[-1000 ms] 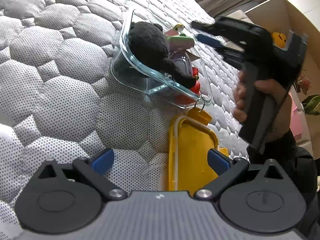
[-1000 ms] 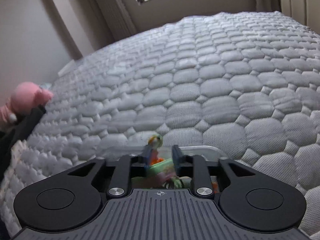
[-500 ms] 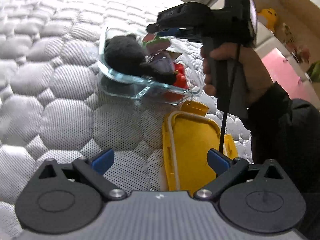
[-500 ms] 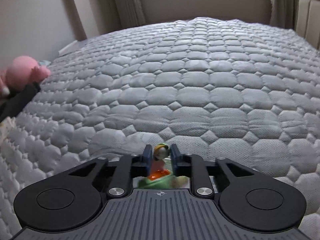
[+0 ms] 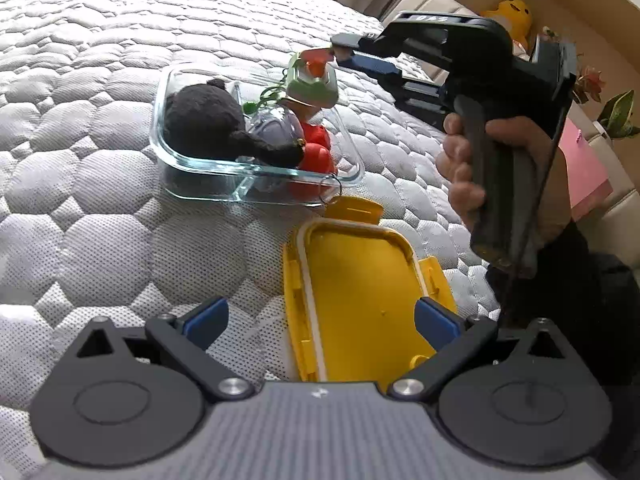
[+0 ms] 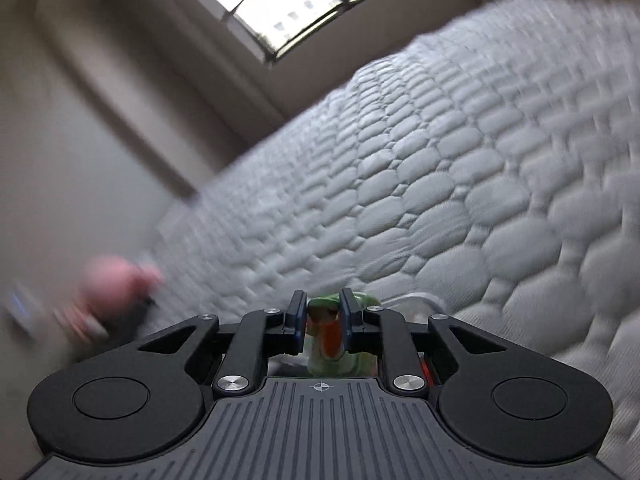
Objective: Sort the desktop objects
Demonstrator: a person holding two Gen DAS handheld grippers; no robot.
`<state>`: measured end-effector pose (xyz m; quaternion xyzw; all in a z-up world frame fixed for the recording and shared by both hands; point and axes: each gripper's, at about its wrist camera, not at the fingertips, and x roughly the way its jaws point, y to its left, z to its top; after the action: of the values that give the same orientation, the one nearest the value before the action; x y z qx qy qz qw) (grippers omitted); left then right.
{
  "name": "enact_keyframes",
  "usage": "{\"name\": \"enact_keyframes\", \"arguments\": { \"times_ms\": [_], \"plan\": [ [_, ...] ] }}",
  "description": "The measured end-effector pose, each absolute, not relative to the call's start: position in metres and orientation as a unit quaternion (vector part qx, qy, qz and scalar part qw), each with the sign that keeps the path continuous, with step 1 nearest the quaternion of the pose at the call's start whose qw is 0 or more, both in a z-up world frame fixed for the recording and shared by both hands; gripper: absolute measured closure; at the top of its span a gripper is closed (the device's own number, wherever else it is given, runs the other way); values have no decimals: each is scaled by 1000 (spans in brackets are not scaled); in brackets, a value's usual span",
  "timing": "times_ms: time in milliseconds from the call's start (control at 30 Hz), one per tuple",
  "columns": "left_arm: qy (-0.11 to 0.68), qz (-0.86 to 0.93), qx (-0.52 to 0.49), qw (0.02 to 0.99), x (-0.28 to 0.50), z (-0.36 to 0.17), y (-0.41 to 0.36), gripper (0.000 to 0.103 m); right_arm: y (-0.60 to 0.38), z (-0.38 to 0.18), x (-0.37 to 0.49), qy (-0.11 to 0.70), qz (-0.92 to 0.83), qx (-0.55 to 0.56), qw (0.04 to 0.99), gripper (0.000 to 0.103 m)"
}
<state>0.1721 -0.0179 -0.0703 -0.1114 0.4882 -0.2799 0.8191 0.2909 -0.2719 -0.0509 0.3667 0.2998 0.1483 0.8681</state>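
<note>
On the quilted bed (image 5: 100, 184), the glass container (image 5: 200, 184) stayed packed while its yellow lid (image 5: 360, 288) lay before the wide, empty left tool (image 5: 320, 316); the right tool (image 5: 340, 50) had narrowed onto the green toy figure (image 5: 312, 80), lifting it above the container, apparently for re-sorting

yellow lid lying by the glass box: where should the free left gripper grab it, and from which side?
Probably the long edge of the yellow lid, from above. The lid lies flat, inside up, on the quilted mattress, so only its raised rim gives a thin wall to pinch. The left gripper hangs open right over it; the lid looks about as wide as the jaw gap. Avoid the end nearest the glass container.
</note>
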Motion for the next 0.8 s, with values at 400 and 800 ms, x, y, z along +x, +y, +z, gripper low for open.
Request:
{"name": "enact_keyframes", "arguments": {
  "times_ms": [400, 800],
  "plan": [
    [494, -264, -112, 821, 171, -71, -7, 3, -299, -134, 308, 316, 168, 652, 668, 85],
    [498, -270, -113, 816, 171, -73, -11, 3, -318, -87, 286, 258, 184, 597, 737, 85]
  ]
}}
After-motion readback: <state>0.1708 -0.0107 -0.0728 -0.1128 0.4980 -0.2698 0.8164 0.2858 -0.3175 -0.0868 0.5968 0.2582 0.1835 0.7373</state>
